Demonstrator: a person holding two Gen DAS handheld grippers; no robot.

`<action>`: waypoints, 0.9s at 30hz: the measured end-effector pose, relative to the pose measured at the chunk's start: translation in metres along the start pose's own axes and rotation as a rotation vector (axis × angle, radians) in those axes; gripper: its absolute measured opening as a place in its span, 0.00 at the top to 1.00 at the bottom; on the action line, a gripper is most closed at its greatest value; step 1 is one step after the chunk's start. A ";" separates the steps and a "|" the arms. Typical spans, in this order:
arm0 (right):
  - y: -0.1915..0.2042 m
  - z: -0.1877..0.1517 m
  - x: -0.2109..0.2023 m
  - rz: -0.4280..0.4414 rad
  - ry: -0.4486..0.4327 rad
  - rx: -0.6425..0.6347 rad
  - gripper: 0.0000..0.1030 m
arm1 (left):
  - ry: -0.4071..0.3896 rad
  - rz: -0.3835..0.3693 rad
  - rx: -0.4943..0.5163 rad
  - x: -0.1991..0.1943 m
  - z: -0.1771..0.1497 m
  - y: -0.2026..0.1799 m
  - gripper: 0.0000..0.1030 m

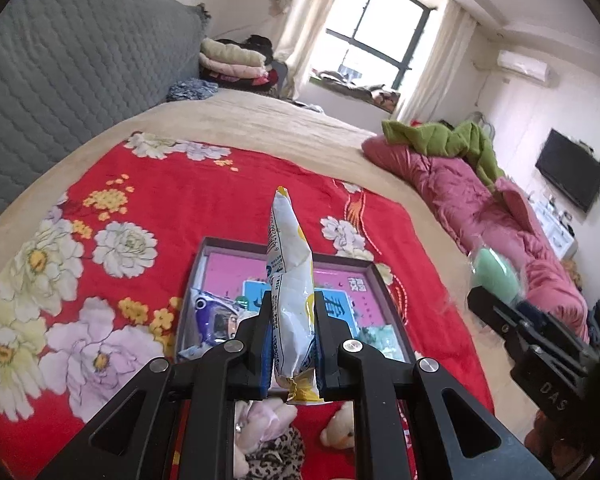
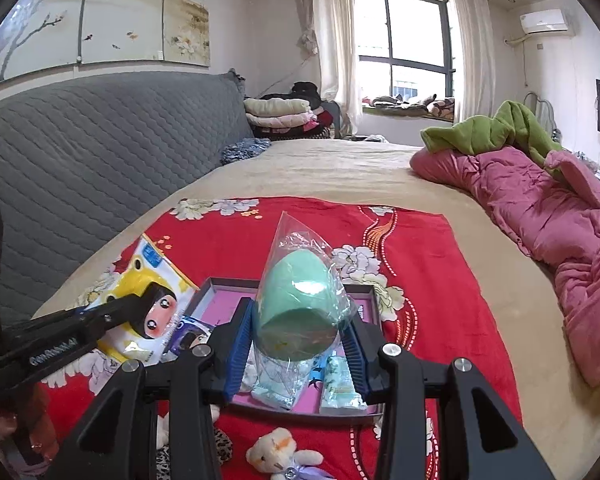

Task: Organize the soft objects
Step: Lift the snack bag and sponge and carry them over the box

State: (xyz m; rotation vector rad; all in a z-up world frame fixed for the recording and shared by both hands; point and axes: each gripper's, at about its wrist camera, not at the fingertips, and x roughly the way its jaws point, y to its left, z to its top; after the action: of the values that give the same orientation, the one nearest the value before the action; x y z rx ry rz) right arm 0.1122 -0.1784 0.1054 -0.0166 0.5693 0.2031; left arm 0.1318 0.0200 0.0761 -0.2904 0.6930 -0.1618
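My left gripper [image 1: 293, 336] is shut on a white and yellow tissue packet [image 1: 292, 280], held edge-on above the shallow pink-lined box [image 1: 220, 250] on the red floral blanket. In the right wrist view the packet [image 2: 140, 280] shows a cartoon face, in the left gripper [image 2: 140, 304]. My right gripper [image 2: 298, 336] is shut on a green sponge in a clear bag [image 2: 300, 296], above the box [image 2: 216, 280]. Small packets [image 2: 336, 392] lie in the box. The right gripper with the sponge [image 1: 494, 272] shows at right in the left wrist view.
A small teddy bear [image 2: 276, 454] and a leopard-print plush [image 1: 274, 456] lie on the blanket in front of the box. A grey quilted headboard [image 2: 100, 140] is at left. A pink duvet [image 2: 540, 216] with a green garment [image 2: 500, 132] lies at right.
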 end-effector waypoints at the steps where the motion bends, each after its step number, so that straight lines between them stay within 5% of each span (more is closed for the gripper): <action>1: 0.001 0.001 0.001 -0.006 0.001 -0.004 0.59 | 0.009 -0.008 0.004 0.004 0.000 0.000 0.85; 27: -0.003 -0.006 0.057 -0.033 0.067 0.102 0.59 | 0.136 -0.044 0.018 0.070 -0.021 0.021 0.85</action>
State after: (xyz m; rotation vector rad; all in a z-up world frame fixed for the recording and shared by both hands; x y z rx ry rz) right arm 0.1561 -0.1713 0.0694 0.0666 0.6450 0.1417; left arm 0.1728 0.0183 0.0117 -0.2794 0.8199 -0.2308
